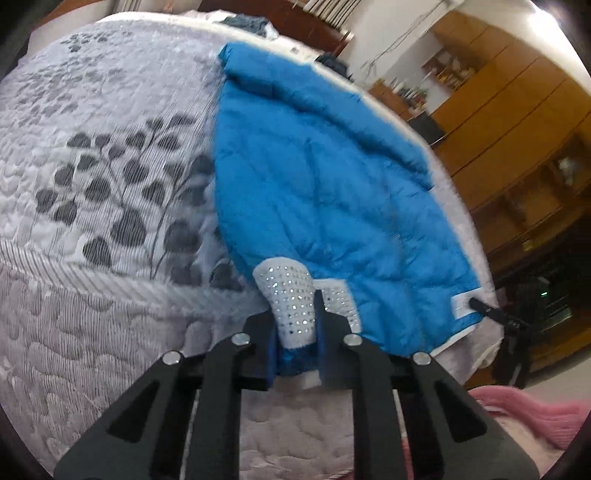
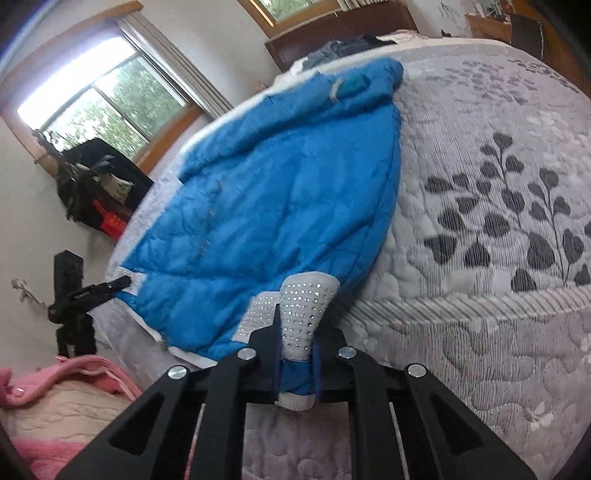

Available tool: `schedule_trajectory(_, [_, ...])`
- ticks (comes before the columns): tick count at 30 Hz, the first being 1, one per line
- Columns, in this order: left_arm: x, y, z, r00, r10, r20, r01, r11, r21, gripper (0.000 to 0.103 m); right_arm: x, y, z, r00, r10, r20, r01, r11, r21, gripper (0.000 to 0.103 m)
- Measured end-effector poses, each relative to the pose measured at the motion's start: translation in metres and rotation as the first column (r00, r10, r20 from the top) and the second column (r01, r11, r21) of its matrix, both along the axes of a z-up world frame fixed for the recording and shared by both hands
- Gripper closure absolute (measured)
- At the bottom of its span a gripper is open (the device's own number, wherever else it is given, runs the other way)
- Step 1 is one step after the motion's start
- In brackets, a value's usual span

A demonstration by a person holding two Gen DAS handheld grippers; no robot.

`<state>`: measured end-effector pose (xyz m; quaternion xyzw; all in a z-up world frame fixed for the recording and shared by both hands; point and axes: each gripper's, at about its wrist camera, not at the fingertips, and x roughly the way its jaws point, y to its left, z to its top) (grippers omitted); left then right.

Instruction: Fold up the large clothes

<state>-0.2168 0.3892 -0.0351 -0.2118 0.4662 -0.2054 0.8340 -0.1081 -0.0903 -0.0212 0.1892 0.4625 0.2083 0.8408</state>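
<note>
A blue padded jacket (image 1: 325, 184) (image 2: 266, 206) lies spread flat on a bed's quilted cover (image 1: 110, 184) (image 2: 480, 206), its hood end toward the headboard. Its hem has white trim with shiny studs (image 1: 291, 295) (image 2: 306, 306). My left gripper (image 1: 297, 317) is shut on one hem corner at the near edge of the bed. My right gripper (image 2: 295, 332) is shut on the other hem corner. Each shows in the other's view as a dark tip on a white trim patch: the right gripper (image 1: 484, 308) and the left gripper (image 2: 110, 286).
Wooden cabinets and shelves (image 1: 517, 129) stand along one side of the room, a window (image 2: 103, 99) on the other. Dark clothes (image 1: 251, 24) (image 2: 343, 48) lie by the headboard. A pink knitted cloth (image 1: 535, 417) (image 2: 55, 398) sits close below the grippers.
</note>
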Motion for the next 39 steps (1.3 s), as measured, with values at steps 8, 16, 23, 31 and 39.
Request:
schedule_trajectory(8, [0.025,0.002,0.048,0.991,-0.022,0.135,0.035,0.995,-0.098,0.091,0.023,-0.008,0.053,0.994,0.023,0.106,-0.029,0.998,0.052,0.092])
schedule_trajectory(16, [0.087,0.003,0.077,0.983,-0.028,0.182,0.054,0.989,-0.139,0.091,0.09,-0.022,0.086,0.993,0.032,0.111,-0.046,0.991,0.125,0.093])
schedule_trajectory(23, [0.159,0.0,0.085,0.983,-0.023,0.181,0.052,0.986,-0.158,0.091,0.163,-0.025,0.095,0.998,0.024,0.065,-0.033,0.989,0.146,0.092])
schedule_trajectory(31, [0.242,-0.006,0.062,0.996,-0.012,0.088,0.027,0.985,-0.17,0.09,0.241,-0.03,0.074,0.999,-0.006,-0.042,0.013,0.985,0.174,0.093])
schedule_trajectory(39, [0.307,-0.01,0.018,0.999,0.003,-0.038,-0.009,0.988,-0.154,0.09,0.299,-0.031,0.038,0.987,-0.031,-0.156,0.055,0.987,0.153,0.092])
